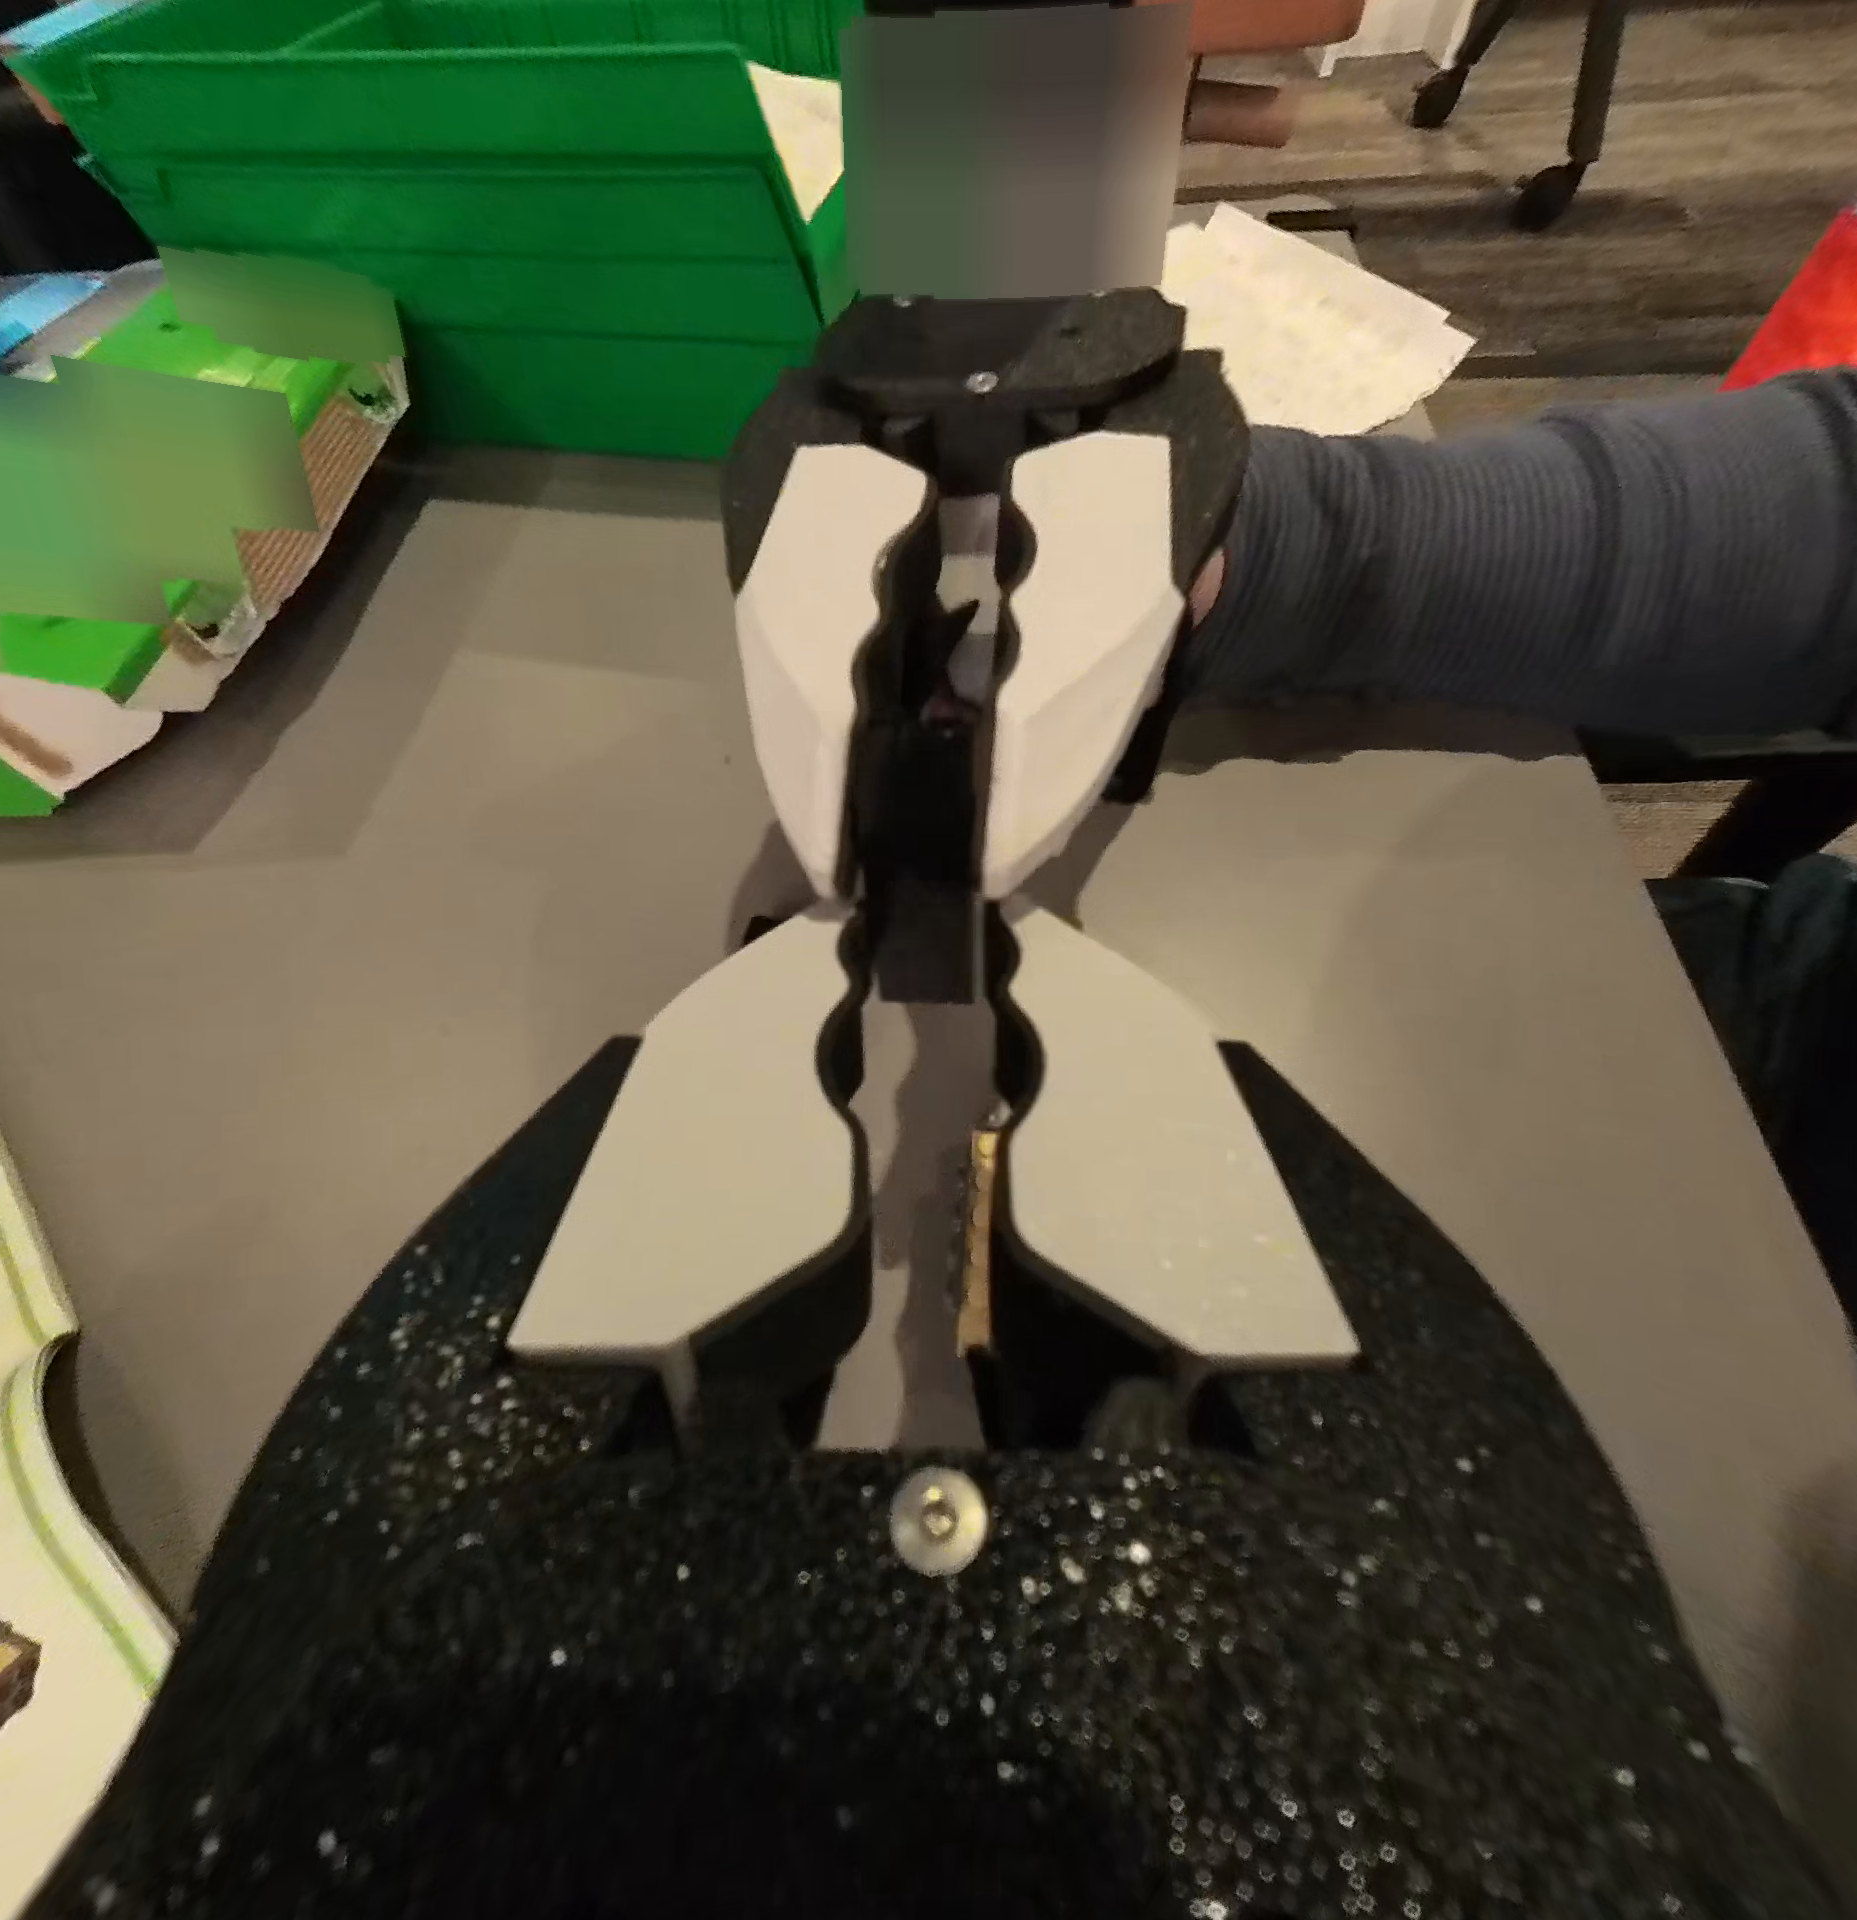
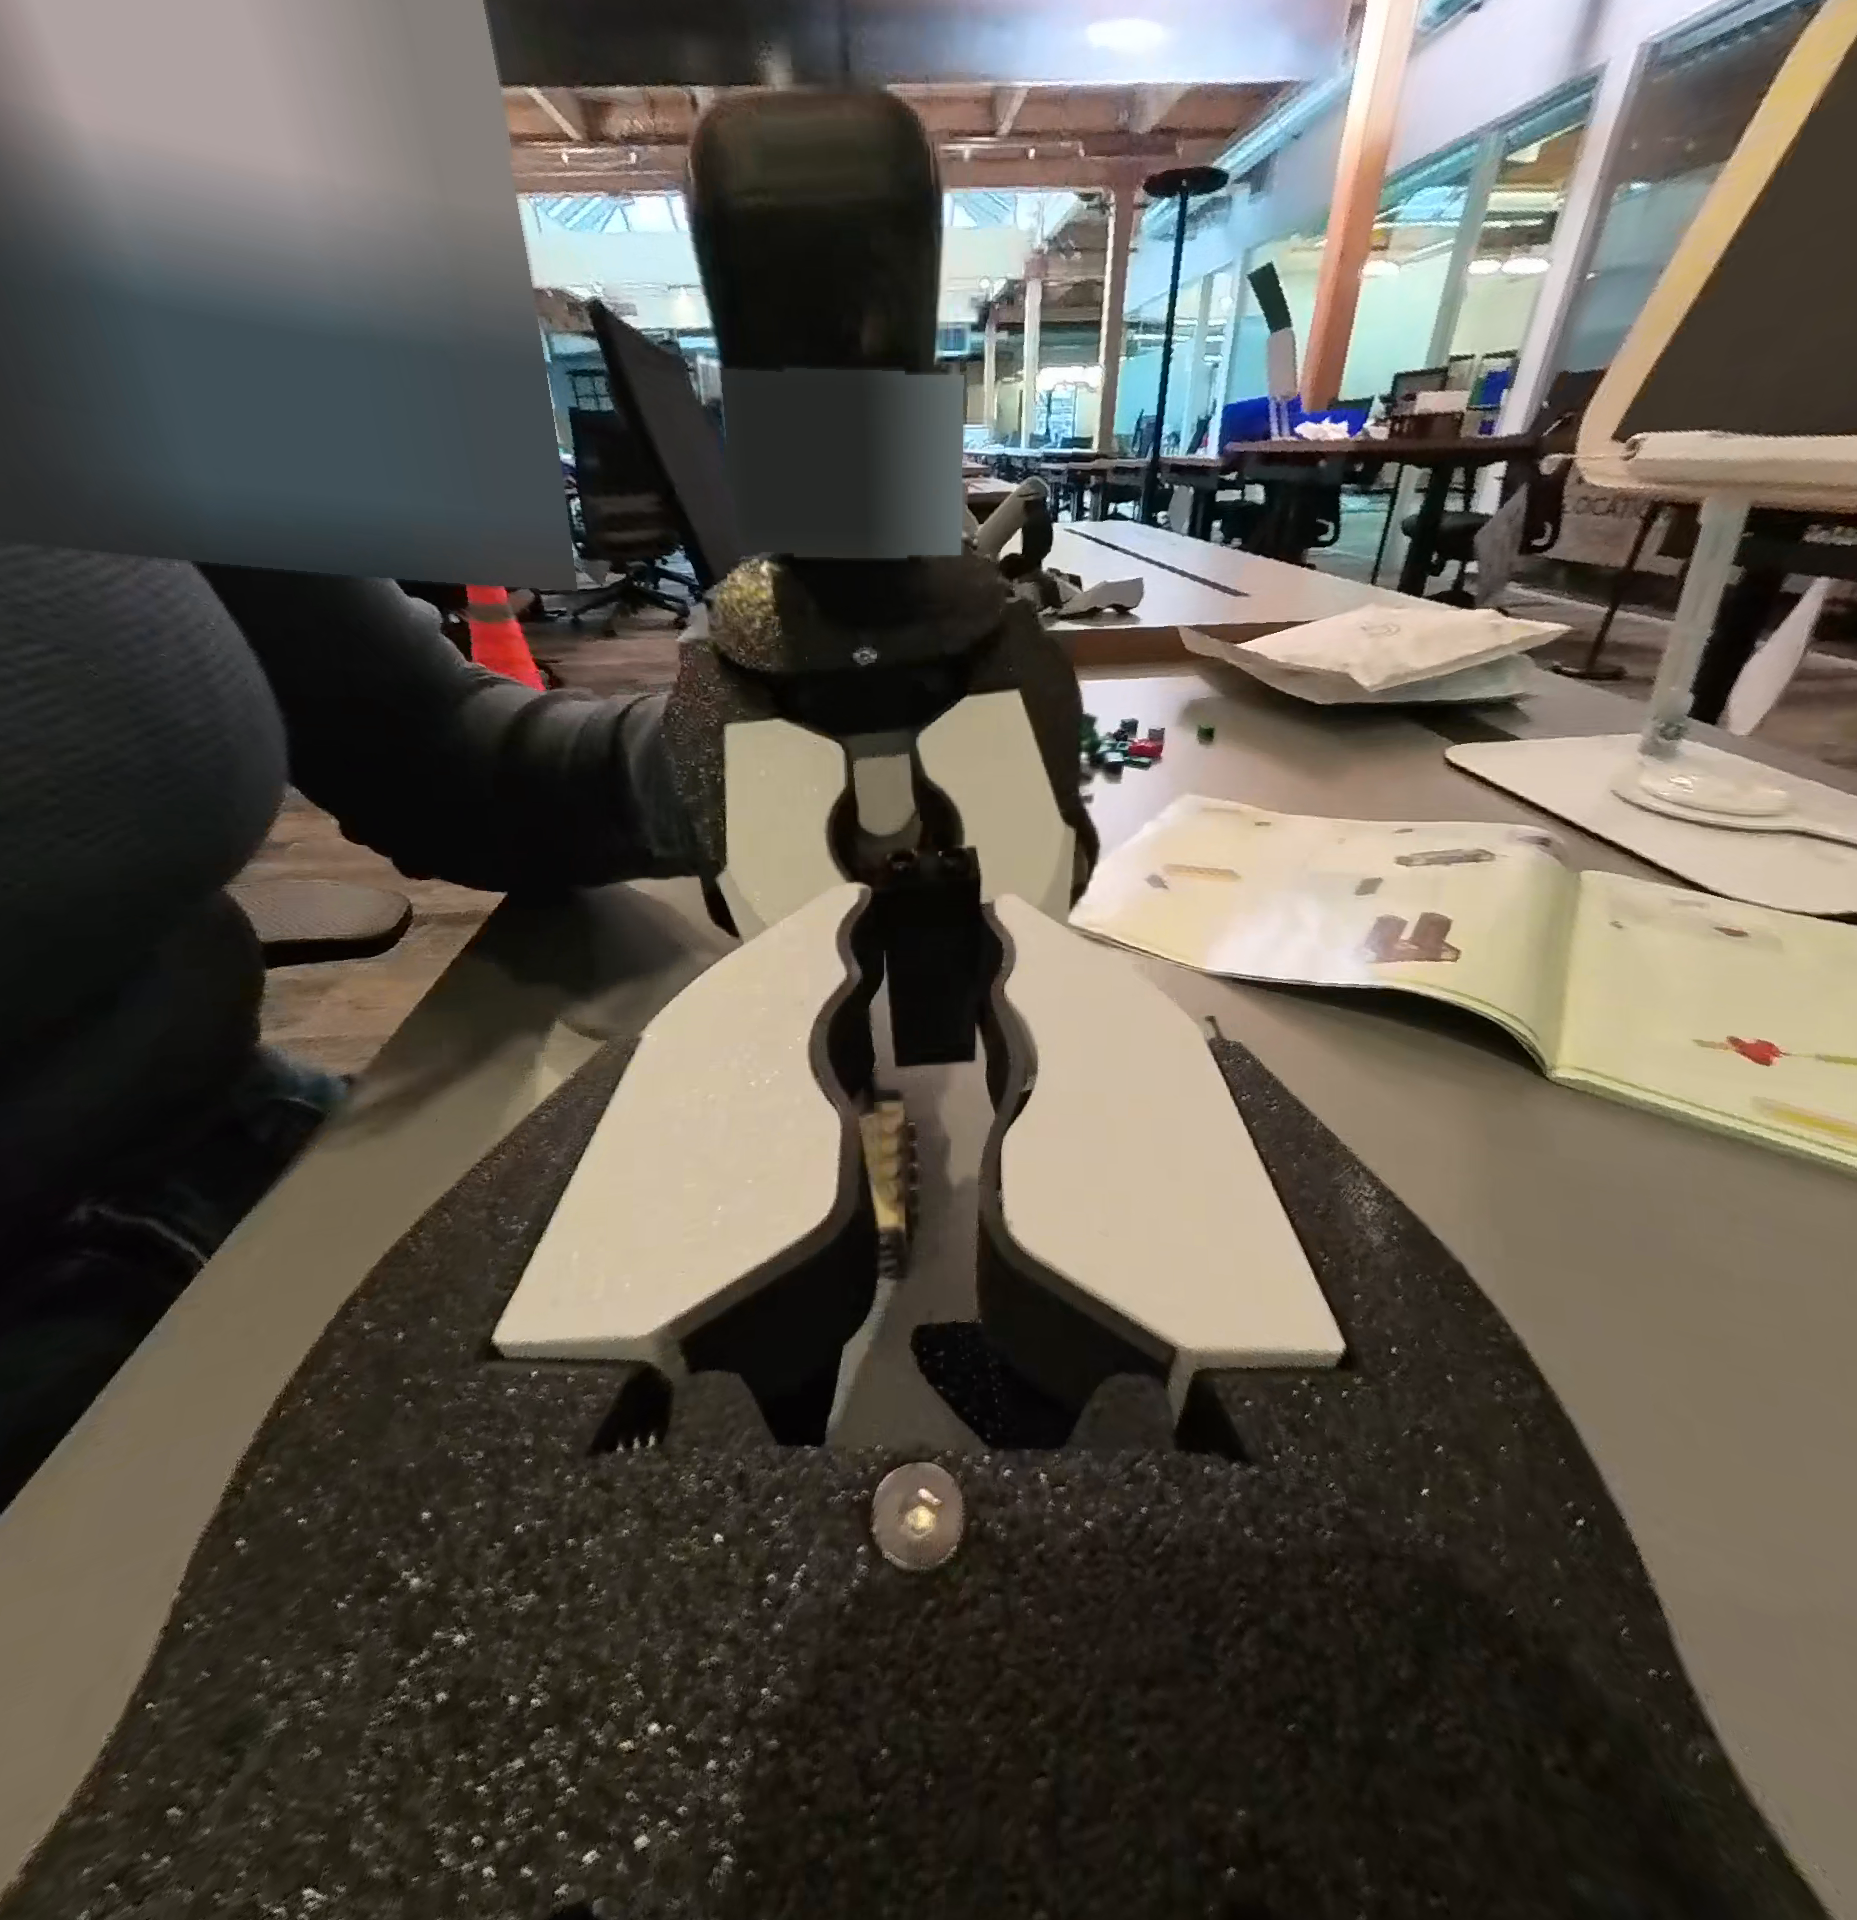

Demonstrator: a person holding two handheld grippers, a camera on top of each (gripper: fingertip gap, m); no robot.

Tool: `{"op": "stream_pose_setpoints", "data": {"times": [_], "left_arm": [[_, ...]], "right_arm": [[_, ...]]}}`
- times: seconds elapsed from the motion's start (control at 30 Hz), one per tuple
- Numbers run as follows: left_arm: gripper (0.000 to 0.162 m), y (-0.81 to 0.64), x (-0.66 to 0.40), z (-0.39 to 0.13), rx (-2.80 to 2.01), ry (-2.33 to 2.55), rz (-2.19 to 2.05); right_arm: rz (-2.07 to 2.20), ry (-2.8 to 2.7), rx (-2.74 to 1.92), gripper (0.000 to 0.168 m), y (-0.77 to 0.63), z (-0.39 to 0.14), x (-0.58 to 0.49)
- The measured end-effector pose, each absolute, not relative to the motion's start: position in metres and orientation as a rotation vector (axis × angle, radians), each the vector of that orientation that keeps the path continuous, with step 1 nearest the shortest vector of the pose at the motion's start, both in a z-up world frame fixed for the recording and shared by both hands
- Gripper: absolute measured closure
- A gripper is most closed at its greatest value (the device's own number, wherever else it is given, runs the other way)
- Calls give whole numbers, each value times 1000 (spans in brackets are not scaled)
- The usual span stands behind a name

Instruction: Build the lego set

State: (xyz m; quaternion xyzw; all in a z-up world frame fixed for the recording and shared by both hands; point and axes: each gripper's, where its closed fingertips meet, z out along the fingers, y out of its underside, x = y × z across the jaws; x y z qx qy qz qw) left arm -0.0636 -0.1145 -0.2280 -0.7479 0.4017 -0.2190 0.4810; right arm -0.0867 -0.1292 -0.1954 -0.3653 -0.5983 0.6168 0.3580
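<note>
My two grippers meet tip to tip above the grey table (image 1: 332, 1039). A black Lego brick (image 1: 929, 956) spans both sets of fingertips. In the left wrist view, my left gripper (image 1: 924, 925) is closed narrowly on the near end. The right gripper (image 1: 916, 868) faces it and grips the far part. In the right wrist view, the black brick (image 2: 929, 987) sits between my right gripper's (image 2: 929, 920) tips, studs pointing at the left gripper (image 2: 898, 847) beyond. A tan strip shows inside each gripper's gap; I cannot tell what it is.
Green bins (image 1: 467, 208) and a Lego box (image 1: 124, 520) stand at the far left. An open instruction booklet (image 2: 1475, 966) lies to the right, with loose bricks (image 2: 1121, 743), paper bags (image 2: 1360, 644) and a monitor stand base (image 2: 1682, 821) behind it. A sleeved arm (image 1: 1526, 582) holds the right gripper. My left and right fingertips are right by each other.
</note>
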Motion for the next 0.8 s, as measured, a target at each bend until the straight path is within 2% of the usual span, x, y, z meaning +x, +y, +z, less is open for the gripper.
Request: {"op": "stream_pose_setpoints", "data": {"times": [0.13, 0.2, 0.3, 0.37, 0.43, 0.8], "left_arm": [[145, -115, -65, -233, -1848, 983, -517], [145, -119, -65, -237, -1877, 1017, -538], [145, -123, -66, -240, -1891, 1070, -516], [145, -126, -66, -244, -1908, 1118, -502], [145, -126, -68, -248, -1931, 1152, -458], [145, -127, -63, -238, -1839, 1094, -501]], "right_arm": [[1510, -1584, -932, 151, -130, -199, -87], [1449, -1585, -917, 140, -130, -199, -85], [1427, -1632, -921, 139, -134, -202, -83], [1437, -1660, -932, 142, -137, -205, -83], [1447, -1697, -933, 151, -141, -209, -83], [1626, -1560, -881, 151, -137, -182, -74]]}}
